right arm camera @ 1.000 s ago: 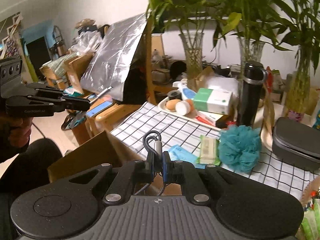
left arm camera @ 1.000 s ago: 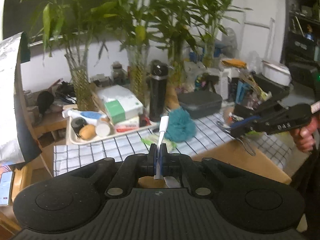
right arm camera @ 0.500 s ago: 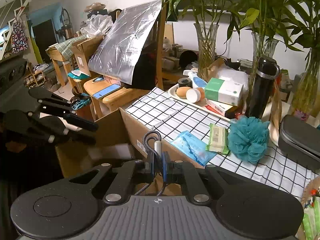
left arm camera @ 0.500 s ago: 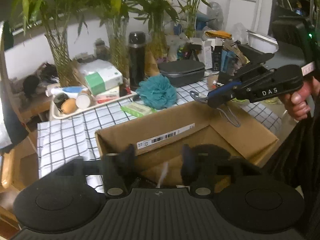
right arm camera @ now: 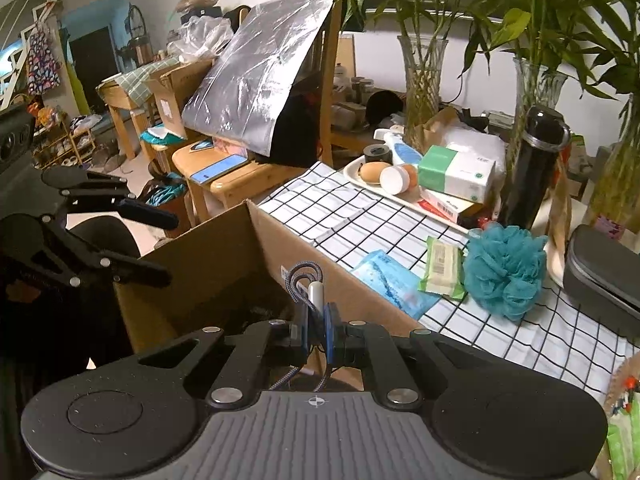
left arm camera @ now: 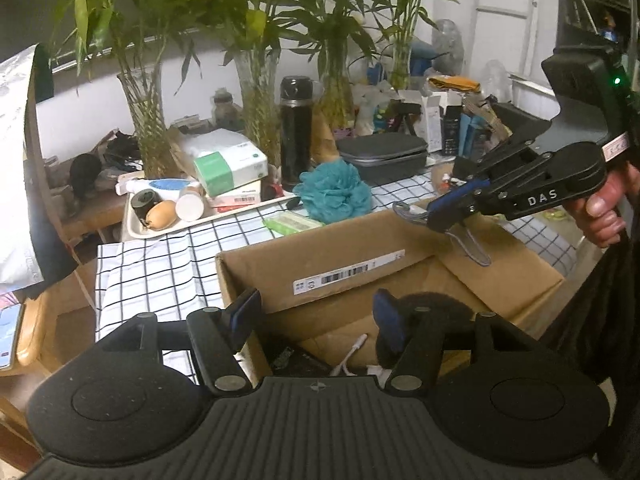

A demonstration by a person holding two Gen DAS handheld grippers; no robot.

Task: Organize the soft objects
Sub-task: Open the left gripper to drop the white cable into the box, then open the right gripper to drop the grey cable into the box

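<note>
1. Your left tool (left arm camera: 316,320) is spread wide and holds nothing, poised over the cardboard box (left arm camera: 360,248).
2. A white cable (left arm camera: 352,354) lies inside that box.
3. Your right tool (right arm camera: 316,326) is pinched narrow on a braided cable (right arm camera: 300,280), also above the box.
4. The teal bath pouf (right arm camera: 506,270) sits on the tabletop (right arm camera: 352,208) beyond the box.

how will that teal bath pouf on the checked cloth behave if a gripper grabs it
The teal bath pouf is bunched mesh, so it will probably squash under the fingers and feel very light. Its ruffles should catch rather than slip. It sits round on the checked cloth, so a push may roll it.
</note>
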